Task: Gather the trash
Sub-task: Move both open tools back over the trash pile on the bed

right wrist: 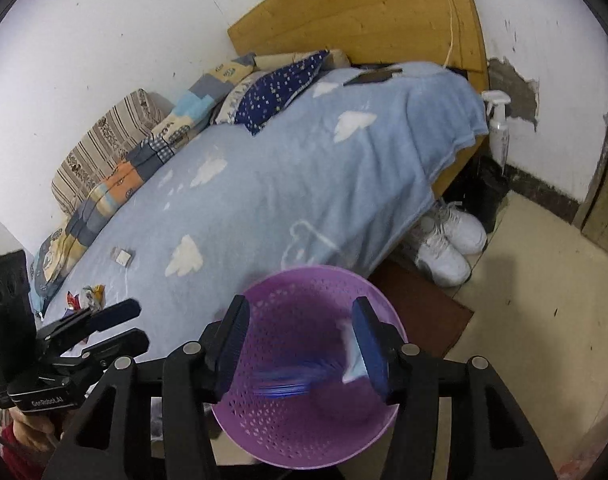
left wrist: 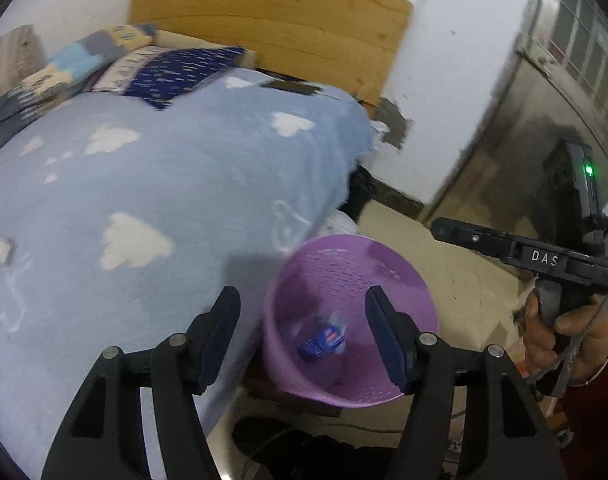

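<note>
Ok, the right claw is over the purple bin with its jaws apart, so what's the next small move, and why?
Probably swing the right claw back over the bed toward the wrappers near its edge. Its jaws are open with nothing pressed between them, a blue packet already lies in the bin, and those wrappers plus a small box remain on the blanket.

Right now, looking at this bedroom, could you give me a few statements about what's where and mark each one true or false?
1. The purple basket stands on the floor beside the bed. True.
2. The basket is empty. False: a blue wrapper is inside it.
3. Both grippers are clamped on trash. False: the left gripper and right gripper are open, gripping nothing.
4. More wrappers lie on the blanket. True.
5. White sneakers sit on the pillow. False: they are on the floor by the bed.
</note>
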A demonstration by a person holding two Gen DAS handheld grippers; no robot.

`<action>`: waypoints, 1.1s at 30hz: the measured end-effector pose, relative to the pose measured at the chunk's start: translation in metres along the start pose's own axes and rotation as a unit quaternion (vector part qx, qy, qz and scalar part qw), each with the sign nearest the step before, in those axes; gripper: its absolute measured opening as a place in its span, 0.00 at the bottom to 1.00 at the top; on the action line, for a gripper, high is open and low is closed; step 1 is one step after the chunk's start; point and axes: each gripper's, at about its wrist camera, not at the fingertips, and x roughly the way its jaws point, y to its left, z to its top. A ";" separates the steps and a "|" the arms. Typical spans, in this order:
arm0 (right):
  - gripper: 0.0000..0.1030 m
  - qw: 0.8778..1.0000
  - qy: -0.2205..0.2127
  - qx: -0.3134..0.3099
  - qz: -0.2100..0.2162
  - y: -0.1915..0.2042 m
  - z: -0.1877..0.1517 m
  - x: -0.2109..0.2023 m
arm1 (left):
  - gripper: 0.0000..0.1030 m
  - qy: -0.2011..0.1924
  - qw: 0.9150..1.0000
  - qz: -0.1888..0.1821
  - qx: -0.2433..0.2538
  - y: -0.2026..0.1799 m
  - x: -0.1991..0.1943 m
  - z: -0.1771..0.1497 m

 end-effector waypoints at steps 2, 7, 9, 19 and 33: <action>0.55 1.000 -0.001 -0.013 0.011 0.010 0.004 0.001 | 0.62 -0.014 0.999 0.025 -0.021 0.020 -0.022 -0.005; 0.56 0.998 0.015 -0.041 0.056 0.054 0.003 0.020 | 0.65 -0.047 0.992 0.093 -0.074 0.067 -0.084 -0.028; 0.56 0.994 0.026 -0.060 0.082 0.083 0.000 0.031 | 0.65 -0.056 0.986 0.120 -0.099 0.085 -0.107 -0.040; 0.56 0.966 0.081 -0.179 0.166 0.231 -0.028 0.069 | 0.66 -0.110 0.943 0.225 -0.221 0.180 -0.198 -0.113; 0.67 0.922 0.151 -0.297 0.195 0.412 -0.065 0.159 | 0.66 -0.141 0.818 0.309 -0.464 0.326 -0.266 -0.199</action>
